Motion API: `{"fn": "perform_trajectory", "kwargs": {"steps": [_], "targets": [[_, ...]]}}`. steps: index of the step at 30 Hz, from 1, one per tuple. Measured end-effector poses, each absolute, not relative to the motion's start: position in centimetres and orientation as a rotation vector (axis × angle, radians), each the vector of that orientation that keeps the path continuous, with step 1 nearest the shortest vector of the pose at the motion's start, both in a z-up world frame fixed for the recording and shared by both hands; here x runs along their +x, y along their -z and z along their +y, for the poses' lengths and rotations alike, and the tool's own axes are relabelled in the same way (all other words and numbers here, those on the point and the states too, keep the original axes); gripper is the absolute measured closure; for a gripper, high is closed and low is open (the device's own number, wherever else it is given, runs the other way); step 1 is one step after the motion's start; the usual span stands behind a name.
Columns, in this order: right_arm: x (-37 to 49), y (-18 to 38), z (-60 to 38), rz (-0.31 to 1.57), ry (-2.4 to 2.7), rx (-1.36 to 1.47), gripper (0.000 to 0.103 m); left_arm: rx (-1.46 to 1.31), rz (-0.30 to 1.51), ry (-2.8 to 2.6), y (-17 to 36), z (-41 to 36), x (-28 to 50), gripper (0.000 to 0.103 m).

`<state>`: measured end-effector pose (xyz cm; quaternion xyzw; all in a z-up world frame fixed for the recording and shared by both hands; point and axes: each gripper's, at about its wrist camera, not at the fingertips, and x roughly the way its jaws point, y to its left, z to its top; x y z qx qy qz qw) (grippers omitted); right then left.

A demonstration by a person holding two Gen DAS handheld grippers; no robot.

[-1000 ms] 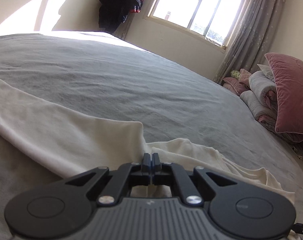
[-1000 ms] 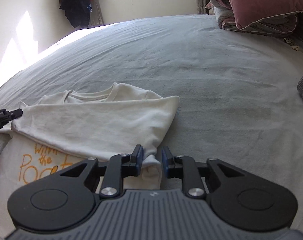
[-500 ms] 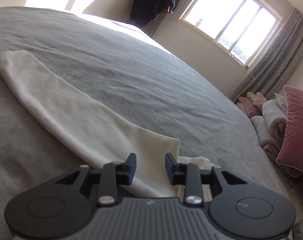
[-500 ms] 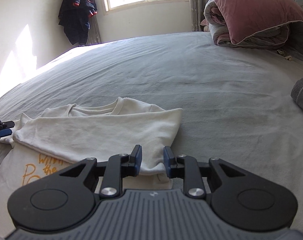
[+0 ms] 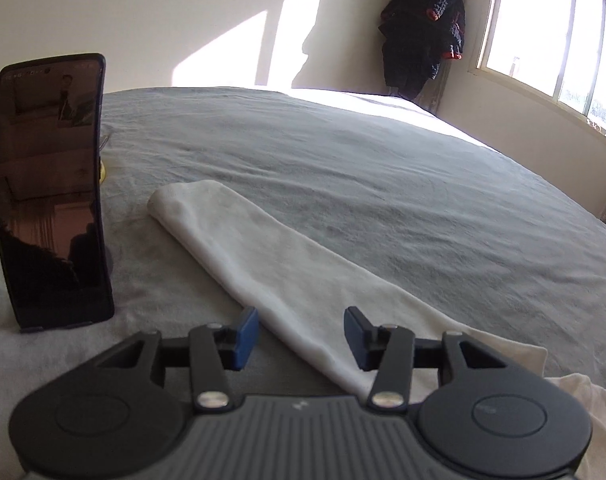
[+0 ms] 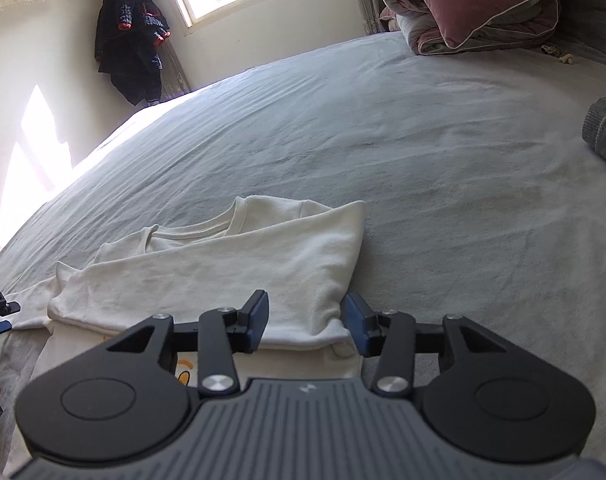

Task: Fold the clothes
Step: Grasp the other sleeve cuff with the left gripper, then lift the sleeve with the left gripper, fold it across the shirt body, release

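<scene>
Lying flat on the grey bed (image 6: 443, 152), the white sweatshirt (image 6: 231, 268) is folded w/ its right side and sleeve laid across the chest; neckline faces the window.

Right tongs (image 6: 305, 322): jaws spread, just been opening — folded sleeve edge sits between the pads, not pinched. Fabric corner is just beside the right pad.

Left tongs (image 5: 301, 338): jaws spread, just been opening. Other sleeve (image 5: 263, 256) runs diagonally away from the tongs toward its cuff; its near part passes between the pads, closer to the right one, w/o contact.

Phone (image 5: 49, 192) stands upright on the bed left of the sleeve — apart from it.
</scene>
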<state>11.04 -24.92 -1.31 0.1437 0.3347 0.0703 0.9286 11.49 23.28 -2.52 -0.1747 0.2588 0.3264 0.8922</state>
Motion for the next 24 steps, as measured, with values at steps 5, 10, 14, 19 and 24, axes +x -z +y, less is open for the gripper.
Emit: {"fn": "perform_trajectory", "kwargs": {"steps": [5,10,14,19,24], "targets": [[11.0,1.0,-24.6,0.686,-0.162,0.292,0.052,-0.428,0.530,-0.707,3.2,25.9,11.9,0.048],[10.8,0.5,-24.5,0.673,-0.175,0.301,0.052,-0.501,0.468,-0.710,3.8,27.8,12.4,0.056],[10.6,0.0,-24.7,0.655,-0.185,0.327,0.052,-0.577,0.403,-0.729,3.2,28.2,11.9,0.097],[10.5,-0.5,-24.8,0.636,-0.192,0.355,0.052,-0.514,0.226,-0.695,-0.4,25.6,9.7,0.097],[10.2,-1.3,-25.2,0.605,-0.190,0.386,0.052,-0.424,0.073,-0.557,-4.8,22.0,8.1,0.097]]}}
